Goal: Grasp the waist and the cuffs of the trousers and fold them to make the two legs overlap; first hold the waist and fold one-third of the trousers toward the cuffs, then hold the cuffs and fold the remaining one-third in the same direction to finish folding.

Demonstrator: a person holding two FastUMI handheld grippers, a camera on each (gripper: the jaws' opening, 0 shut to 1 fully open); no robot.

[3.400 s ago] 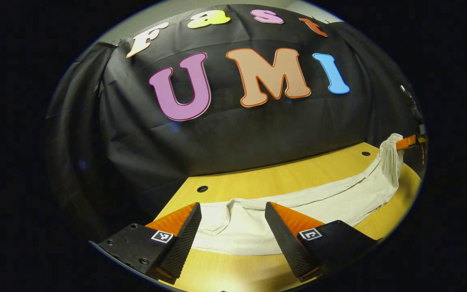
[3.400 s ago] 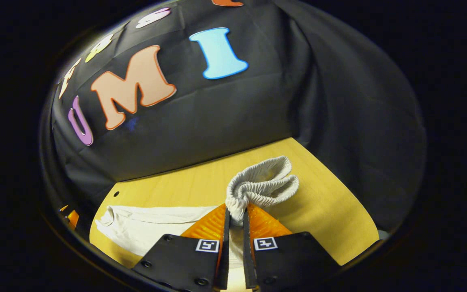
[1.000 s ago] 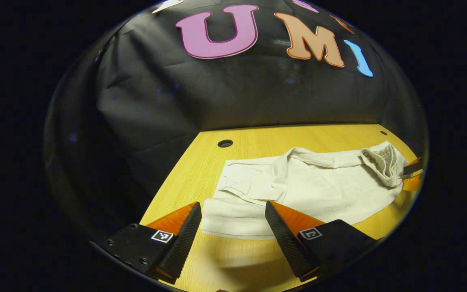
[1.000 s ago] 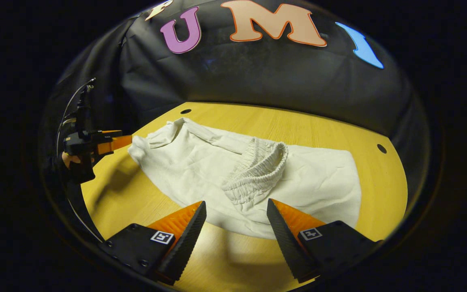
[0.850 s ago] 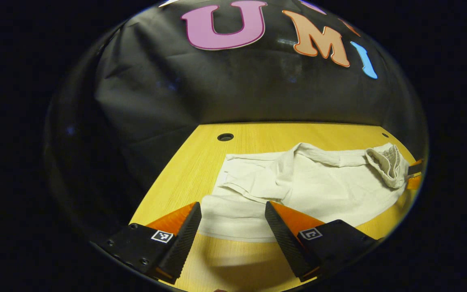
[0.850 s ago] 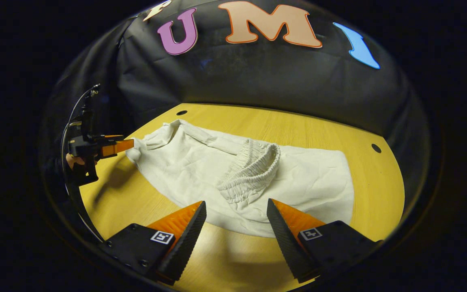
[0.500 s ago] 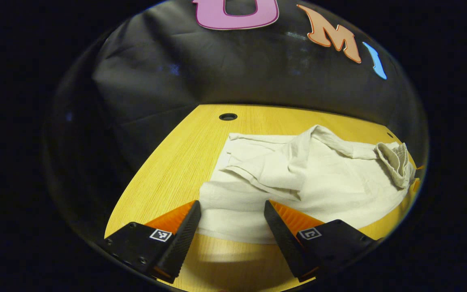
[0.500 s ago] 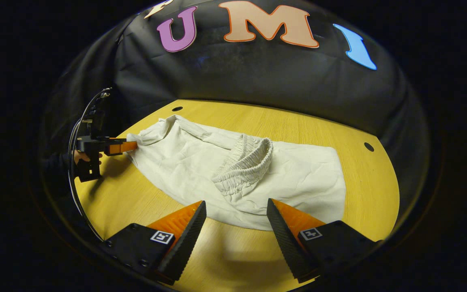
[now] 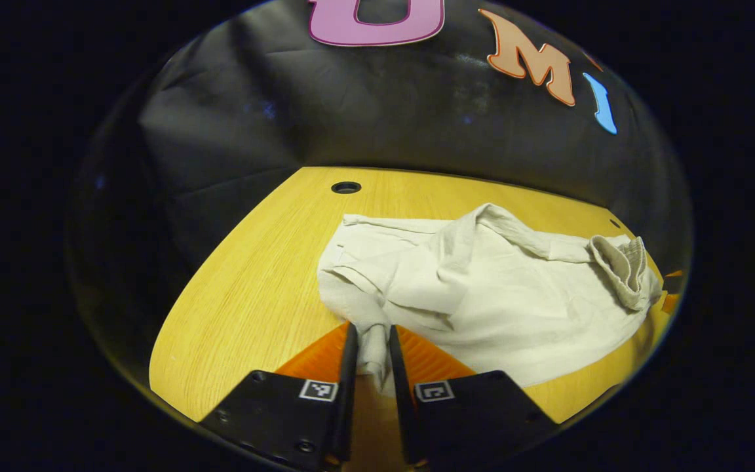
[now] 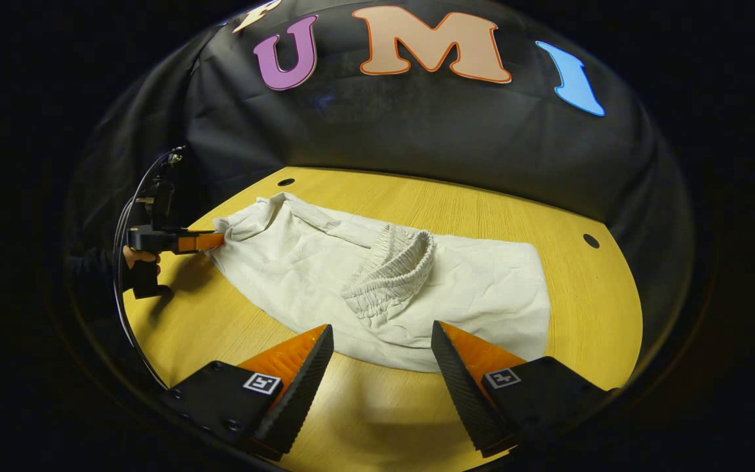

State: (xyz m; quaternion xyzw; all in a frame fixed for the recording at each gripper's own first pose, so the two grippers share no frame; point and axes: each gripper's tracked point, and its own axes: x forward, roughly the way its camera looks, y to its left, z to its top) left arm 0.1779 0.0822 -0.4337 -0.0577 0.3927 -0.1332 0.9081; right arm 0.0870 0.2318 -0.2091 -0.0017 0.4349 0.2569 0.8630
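Note:
Cream trousers lie crumpled on the yellow wooden table. In the left gripper view my left gripper is shut on a bunched corner of cloth at the cuff end. The elastic waist is folded over onto the middle of the trousers. My right gripper stands open just in front of the waist, nothing between its fingers. In the right gripper view the left gripper, held by a hand, pinches the far left end of the cloth. The waist also shows at the right of the left gripper view.
Round cable holes sit in the table near its back edge, one at the left and one at the right. The black cloth wall rises close behind the table.
The left gripper moved onto the cuff end and closed on the cloth. The right gripper, which earlier held the waist, let it go on the trousers and stays open.

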